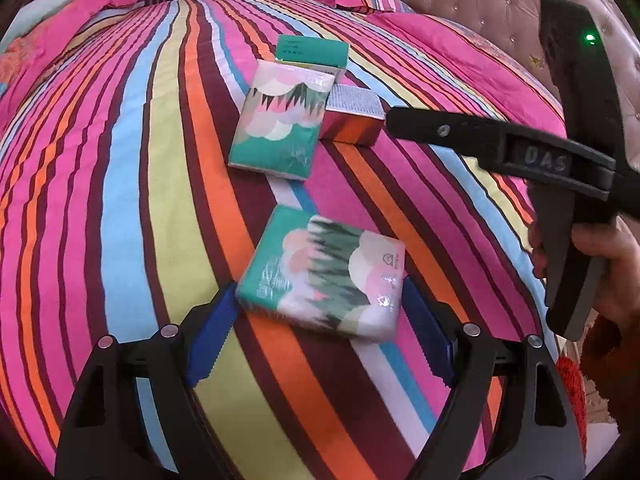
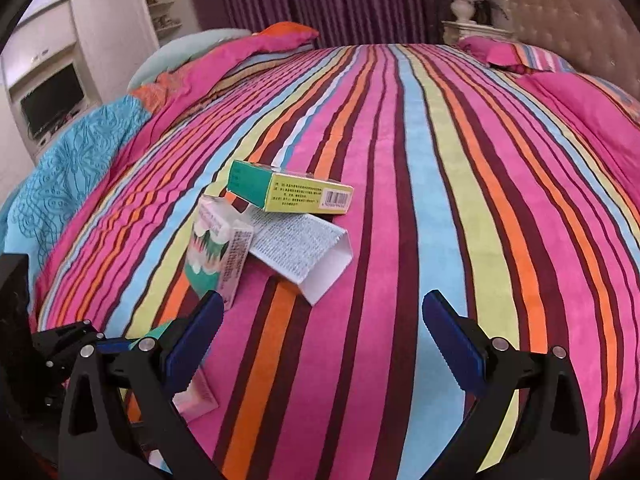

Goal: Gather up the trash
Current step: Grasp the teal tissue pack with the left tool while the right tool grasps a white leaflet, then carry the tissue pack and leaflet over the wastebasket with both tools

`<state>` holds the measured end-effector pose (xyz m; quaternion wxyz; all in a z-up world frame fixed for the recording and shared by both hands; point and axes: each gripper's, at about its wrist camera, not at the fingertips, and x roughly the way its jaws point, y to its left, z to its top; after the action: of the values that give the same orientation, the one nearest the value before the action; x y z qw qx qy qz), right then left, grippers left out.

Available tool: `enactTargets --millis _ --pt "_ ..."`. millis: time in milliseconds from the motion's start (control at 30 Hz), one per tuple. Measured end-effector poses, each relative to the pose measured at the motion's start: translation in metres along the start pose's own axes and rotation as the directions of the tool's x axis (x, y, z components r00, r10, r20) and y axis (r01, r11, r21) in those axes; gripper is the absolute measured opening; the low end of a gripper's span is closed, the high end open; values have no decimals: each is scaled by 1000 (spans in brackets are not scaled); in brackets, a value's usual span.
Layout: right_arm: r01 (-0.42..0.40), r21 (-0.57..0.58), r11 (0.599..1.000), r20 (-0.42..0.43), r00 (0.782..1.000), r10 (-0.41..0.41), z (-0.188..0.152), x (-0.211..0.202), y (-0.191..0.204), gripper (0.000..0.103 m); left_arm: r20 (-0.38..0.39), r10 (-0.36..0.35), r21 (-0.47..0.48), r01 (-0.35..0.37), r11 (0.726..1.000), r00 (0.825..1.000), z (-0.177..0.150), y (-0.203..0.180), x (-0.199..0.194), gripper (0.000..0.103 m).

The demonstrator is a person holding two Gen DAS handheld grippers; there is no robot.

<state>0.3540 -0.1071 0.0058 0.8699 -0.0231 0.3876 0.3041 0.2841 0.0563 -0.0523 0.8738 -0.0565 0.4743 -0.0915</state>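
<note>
**Left tool brackets a tissue pack on the striped bed**

The trash lies in a loose cluster on the striped bedspread (image 1: 120,184), where both tools can reach it. Nearest is a tissue pack (image 1: 324,276), lying flat. The left tool (image 1: 320,332) stands fairly wide, its blue pads on either side of the pack's near end; whether they press on it I cannot tell, though this looks like the set-up for a pinch across its width.

Farther on, a second tissue pack (image 1: 278,120) leans against a grey-printed carton (image 1: 354,120), with a green box (image 2: 290,192) resting across the pile. That stacking probably means they must be lifted one at a time, the top one first.

The right tool (image 2: 322,340) is wide open and empty, aimed at bare bedspread just short of the pile, likely lining up for the grey-printed carton's open end.
</note>
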Motion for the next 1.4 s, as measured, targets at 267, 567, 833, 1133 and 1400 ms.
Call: enactTargets --millis 267,567,833,1133,1400 --pt "1 -110 994 -47 999 -6 14 31 6 95 1 54 -56 -54 997 999 11 -3 9 80" --pt "-32 -184 982 -76 997 18 32 61 17 95 27 139 -43 -138 990 990 13 -11 17 80" --pt "-17 -157 987 -97 995 2 25 59 21 60 63 147 -16 -146 989 987 6 -11 12 69" --pt "12 -24 1000 -86 996 -14 -13 9 0 53 80 106 -79 -100 992 991 -9 -5 -5 69" --pt "-1 226 974 -30 1000 8 -60 -48 -22 52 100 90 -150 -74 986 991 -32 0 -31 69"
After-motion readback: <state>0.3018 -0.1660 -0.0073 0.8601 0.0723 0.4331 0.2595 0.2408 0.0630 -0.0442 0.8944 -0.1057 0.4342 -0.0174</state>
